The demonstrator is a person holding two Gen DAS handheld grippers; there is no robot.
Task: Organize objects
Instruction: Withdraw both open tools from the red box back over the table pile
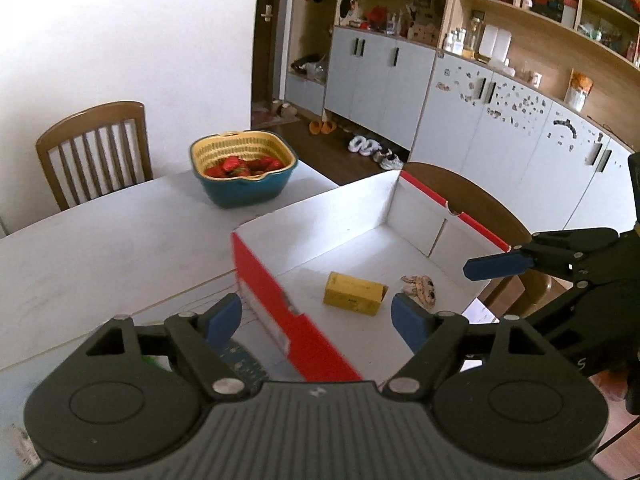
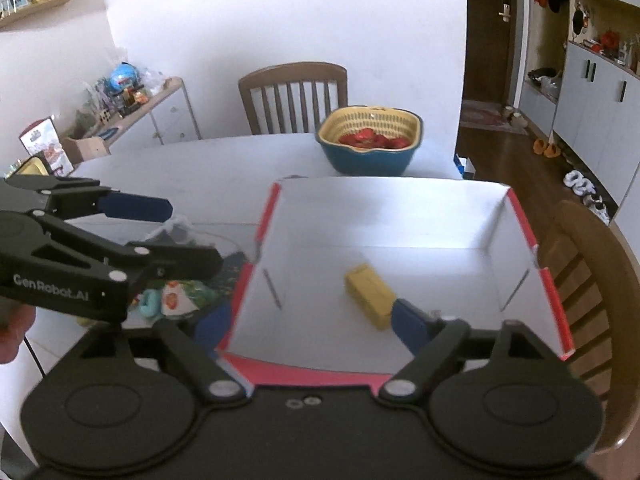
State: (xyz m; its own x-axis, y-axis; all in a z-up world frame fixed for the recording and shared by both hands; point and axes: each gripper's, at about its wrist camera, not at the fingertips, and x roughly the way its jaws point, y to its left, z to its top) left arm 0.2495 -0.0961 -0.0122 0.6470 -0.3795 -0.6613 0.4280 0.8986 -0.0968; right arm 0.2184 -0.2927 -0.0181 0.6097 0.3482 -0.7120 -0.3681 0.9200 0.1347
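Note:
A red cardboard box with a white inside stands on the white table. In it lie a yellow box and a small patterned item. My left gripper is open and empty, above the box's near left wall. It also shows in the right wrist view, over a pile of small items left of the box. My right gripper is open and empty, above the box's near edge. It shows at the right of the left wrist view.
A blue bowl with a yellow strainer of strawberries stands at the table's far side. Wooden chairs stand behind the table and to the right of the box. Cabinets and shelves line the right wall.

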